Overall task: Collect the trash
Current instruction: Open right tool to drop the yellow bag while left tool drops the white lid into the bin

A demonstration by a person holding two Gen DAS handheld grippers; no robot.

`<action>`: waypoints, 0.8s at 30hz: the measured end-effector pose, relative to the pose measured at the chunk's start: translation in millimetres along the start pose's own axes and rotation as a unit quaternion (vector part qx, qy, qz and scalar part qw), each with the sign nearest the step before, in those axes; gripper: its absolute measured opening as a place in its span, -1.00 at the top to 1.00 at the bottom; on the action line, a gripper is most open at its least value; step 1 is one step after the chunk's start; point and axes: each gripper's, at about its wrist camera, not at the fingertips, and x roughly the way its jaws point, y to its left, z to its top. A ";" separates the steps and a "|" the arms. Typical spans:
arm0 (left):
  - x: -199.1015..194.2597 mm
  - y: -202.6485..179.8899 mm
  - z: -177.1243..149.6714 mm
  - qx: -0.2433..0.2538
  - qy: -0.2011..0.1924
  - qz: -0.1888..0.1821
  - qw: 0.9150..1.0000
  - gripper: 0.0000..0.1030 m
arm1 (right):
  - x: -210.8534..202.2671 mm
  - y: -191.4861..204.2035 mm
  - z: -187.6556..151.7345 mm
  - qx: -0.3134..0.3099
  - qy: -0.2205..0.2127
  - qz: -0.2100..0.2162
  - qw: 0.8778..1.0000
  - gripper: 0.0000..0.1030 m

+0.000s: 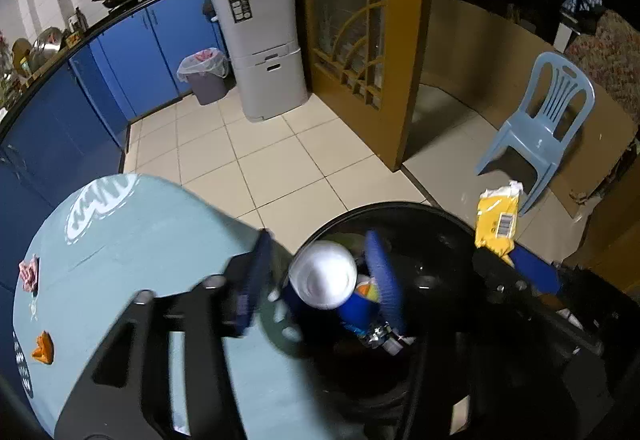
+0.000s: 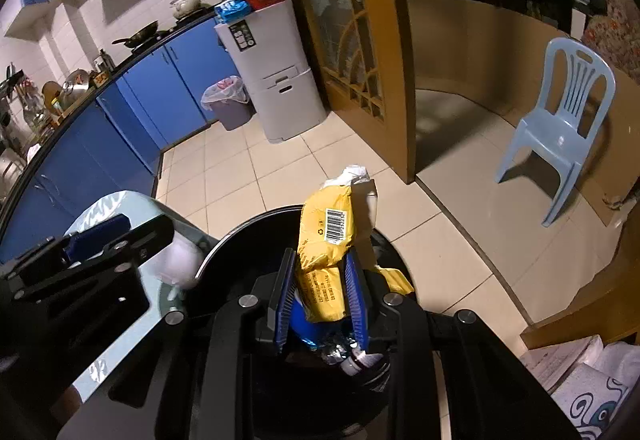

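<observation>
Overhead, the left gripper (image 1: pixel 320 276) fingers spread apart around a white-lidded cup (image 1: pixel 323 274) above the black bin (image 1: pixel 440 224); at two o'clock, the right gripper (image 2: pixel 322 300) clamps a yellow wrapper (image 2: pixel 326 240).

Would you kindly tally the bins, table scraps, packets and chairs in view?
Bins: 2, black bin, grey bin
Scraps on the table: 2, pink scrap, orange scrap
Packets: 1, yellow packet in the right gripper
Chairs: 1, blue chair
Total: 6
</observation>
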 end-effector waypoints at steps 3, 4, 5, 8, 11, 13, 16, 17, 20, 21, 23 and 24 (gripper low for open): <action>4.0 -9.2 5.4 0.001 0.000 0.003 1.000 -0.89 | 7.3 -6.5 1.9 0.003 0.006 -0.003 1.000 0.53; 4.8 -12.2 7.0 0.003 -0.001 0.003 1.000 -0.89 | 8.7 -7.7 2.2 0.003 0.007 -0.006 1.000 0.52; 6.5 -15.5 8.6 0.007 0.000 0.005 1.000 -0.91 | 12.3 -8.5 2.2 0.005 0.012 -0.007 1.000 0.49; 12.6 -16.3 11.3 0.009 0.006 0.011 1.000 -0.93 | 21.9 -8.9 2.4 0.006 0.026 -0.007 1.000 0.49; 16.9 -11.2 11.2 0.001 0.013 0.016 1.000 -0.93 | 28.7 -6.1 2.5 0.001 0.034 -0.008 0.999 0.46; 19.1 -6.7 10.5 -0.005 0.017 0.019 1.000 -0.93 | 30.9 -6.6 2.4 0.000 0.035 -0.007 0.999 0.07; 20.9 -0.8 8.1 -0.010 0.021 0.024 0.999 -0.93 | 31.4 -5.8 2.5 0.003 0.025 0.002 1.000 -0.78; 20.9 0.8 7.5 -0.012 0.022 0.024 0.999 -0.93 | 31.2 -3.8 2.7 0.000 0.023 -0.003 1.000 -0.78; 20.4 3.4 7.9 -0.013 0.022 0.025 0.999 -0.93 | 32.4 1.3 3.0 -0.004 0.027 -0.001 1.000 -0.78; 19.9 4.4 8.0 -0.014 0.022 0.025 0.999 -0.93 | 32.8 2.1 3.2 -0.004 0.028 -0.001 1.000 -0.78; 17.8 6.1 8.0 -0.016 0.019 0.023 0.999 -0.93 | 33.5 3.4 3.4 -0.003 0.030 -0.001 1.000 -0.78; 17.0 6.8 8.1 -0.016 0.018 0.022 0.999 -0.93 | 33.6 3.7 3.4 -0.002 0.030 -0.001 1.000 -0.78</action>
